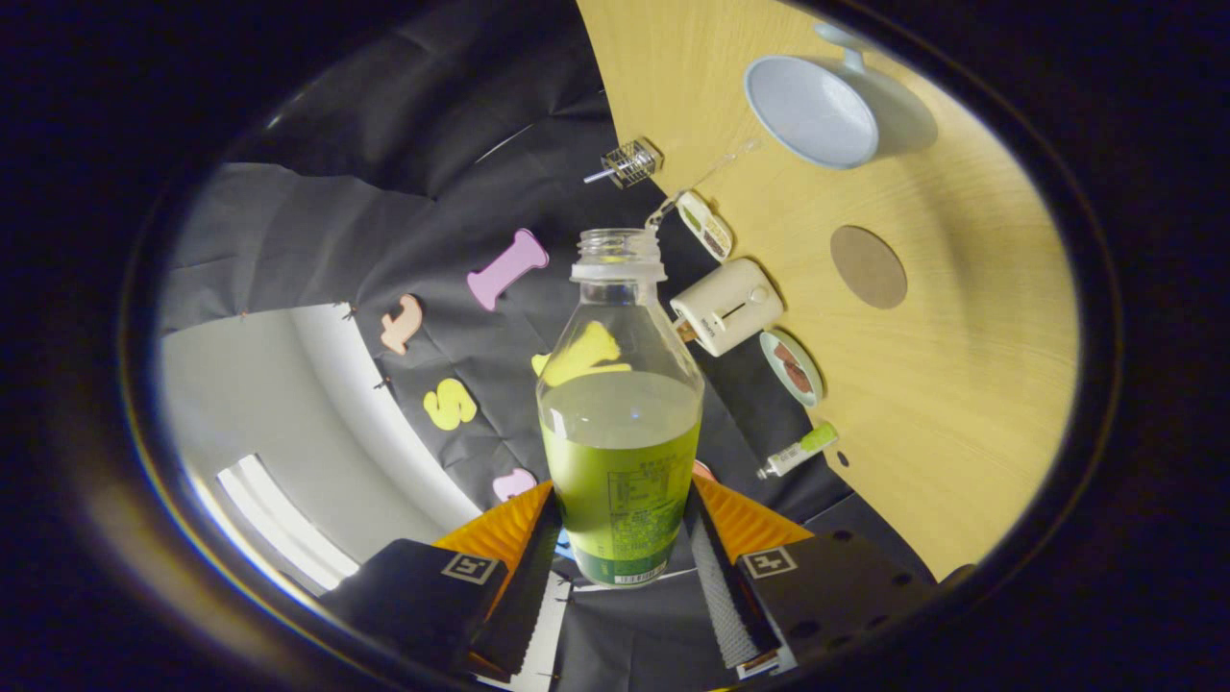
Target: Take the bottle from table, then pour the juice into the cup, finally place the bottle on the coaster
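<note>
Juice bottle (620, 413): held between my fingers (527, 567), both pressing on its lower labelled body. Clear plastic, rounded shoulders, threaded neck, cap off; pale green liquid fills it to just below the shoulder; green printed label wraps the lower half.

Bench (961, 384): light wood-grain surface, beyond and to the right of my fingers, tilted in my view.

Cup (812, 111): pale blue, smooth, round open mouth, on the bench far beyond the bottle's neck.

Coaster (868, 266): flat brown disc, matte, on the bench between the cup and my fingers, apart from both.

Toaster (727, 306): cream, boxy, rounded corners, just right of the bottle's shoulder at the bench edge.
</note>
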Motion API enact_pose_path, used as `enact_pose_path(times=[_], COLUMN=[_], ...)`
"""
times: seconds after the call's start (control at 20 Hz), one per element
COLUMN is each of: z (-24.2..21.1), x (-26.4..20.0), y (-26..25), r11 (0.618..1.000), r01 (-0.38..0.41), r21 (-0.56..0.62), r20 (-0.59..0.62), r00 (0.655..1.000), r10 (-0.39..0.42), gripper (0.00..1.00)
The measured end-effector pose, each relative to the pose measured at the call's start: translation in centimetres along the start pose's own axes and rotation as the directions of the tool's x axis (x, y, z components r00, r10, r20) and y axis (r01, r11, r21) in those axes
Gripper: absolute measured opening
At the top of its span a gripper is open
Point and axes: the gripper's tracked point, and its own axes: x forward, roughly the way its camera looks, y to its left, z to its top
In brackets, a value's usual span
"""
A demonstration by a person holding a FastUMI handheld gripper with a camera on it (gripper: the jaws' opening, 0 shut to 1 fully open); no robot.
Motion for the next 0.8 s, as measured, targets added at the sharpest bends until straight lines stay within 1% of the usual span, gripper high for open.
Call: enact_pose_path(times=[0.35,0.5,0.8], z=[-0.4,-0.3,0.1], x=[-0.1,0.0,0.3], y=[1.7,1.8,2.7], r11=[0.999,0.999,0.998], r01=[-0.031,-0.020,-0.040], r21=[0.023,0.025,0.056], r20=[0.006,0.012,0.022], r00=[1.000,1.000,0.999], r10=[0.031,0.020,0.038], gripper=[0.77,0.77,0.77])
